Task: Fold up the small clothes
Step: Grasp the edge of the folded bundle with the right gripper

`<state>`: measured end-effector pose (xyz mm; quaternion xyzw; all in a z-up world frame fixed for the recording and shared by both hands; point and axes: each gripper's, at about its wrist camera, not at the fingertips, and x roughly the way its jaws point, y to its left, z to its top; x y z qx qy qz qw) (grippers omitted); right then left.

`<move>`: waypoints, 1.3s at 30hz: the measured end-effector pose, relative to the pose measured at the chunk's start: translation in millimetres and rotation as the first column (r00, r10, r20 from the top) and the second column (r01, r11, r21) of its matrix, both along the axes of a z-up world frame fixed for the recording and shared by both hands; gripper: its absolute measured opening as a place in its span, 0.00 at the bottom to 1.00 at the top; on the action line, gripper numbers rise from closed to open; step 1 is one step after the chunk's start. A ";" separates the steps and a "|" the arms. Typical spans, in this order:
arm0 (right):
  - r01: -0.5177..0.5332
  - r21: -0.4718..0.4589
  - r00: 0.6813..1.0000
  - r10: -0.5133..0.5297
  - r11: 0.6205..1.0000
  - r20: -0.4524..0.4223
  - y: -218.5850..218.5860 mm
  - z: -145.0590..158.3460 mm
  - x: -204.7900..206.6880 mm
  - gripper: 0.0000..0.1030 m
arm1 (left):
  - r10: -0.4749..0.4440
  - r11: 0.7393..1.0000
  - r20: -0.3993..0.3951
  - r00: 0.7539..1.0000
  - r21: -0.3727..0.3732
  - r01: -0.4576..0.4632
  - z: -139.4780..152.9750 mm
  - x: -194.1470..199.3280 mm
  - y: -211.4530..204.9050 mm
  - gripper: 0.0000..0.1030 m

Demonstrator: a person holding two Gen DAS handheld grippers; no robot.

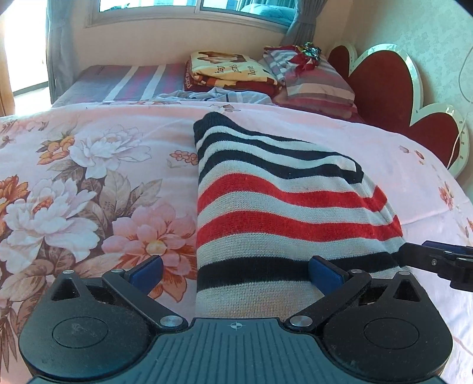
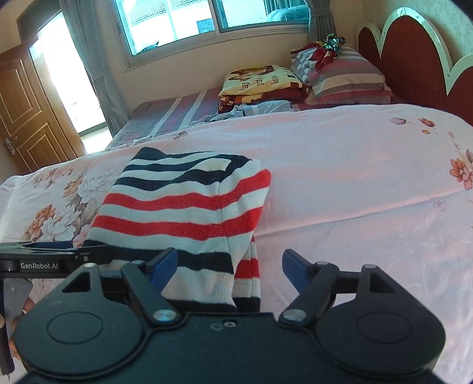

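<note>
- Left wrist view: the left gripper [image 1: 235, 273] has its jaws spread wide at the near hem of the knitted sweater striped in navy, white and red [image 1: 278, 206], which lies already folded narrow on the pink floral bedsheet [image 1: 88, 183]. One blue pad sits on the knit, the other off its left edge. To do this fold well, I judge both near corners should be pinched level, then carried toward the far edge so the stripes line up.
- Same view: folded blankets [image 1: 230, 72], a striped pillow [image 1: 319, 85] and a red scalloped headboard [image 1: 384, 88] lie beyond.
- Right wrist view: the right gripper [image 2: 229, 270], jaws also apart, straddles the sweater's near right corner, where a striped sleeve [image 2: 248, 280] peeks out; tuck it in first.
- Same view: a window [image 2: 207, 20] and a brown wooden door [image 2: 26, 118] stand behind.
</note>
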<state>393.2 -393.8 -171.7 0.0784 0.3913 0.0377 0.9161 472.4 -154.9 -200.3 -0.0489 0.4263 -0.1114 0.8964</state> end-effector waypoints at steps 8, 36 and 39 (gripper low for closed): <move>0.002 0.055 0.996 0.003 0.998 -0.091 -8.5 -35.8 36.8 0.83 | 0.000 0.993 -0.079 0.997 -0.117 -0.009 -21.6 21.6 0.9 1.00; -0.026 0.428 0.990 0.084 0.903 -0.117 -33.6 -55.3 50.2 0.50 | -0.094 0.975 -0.089 0.992 -0.208 0.073 -23.8 26.8 -10.9 0.88; -0.052 0.445 0.991 0.102 0.894 -0.088 -28.2 -57.5 58.3 0.69 | -0.092 0.980 -0.076 0.993 -0.182 0.076 -24.1 28.0 -17.5 0.88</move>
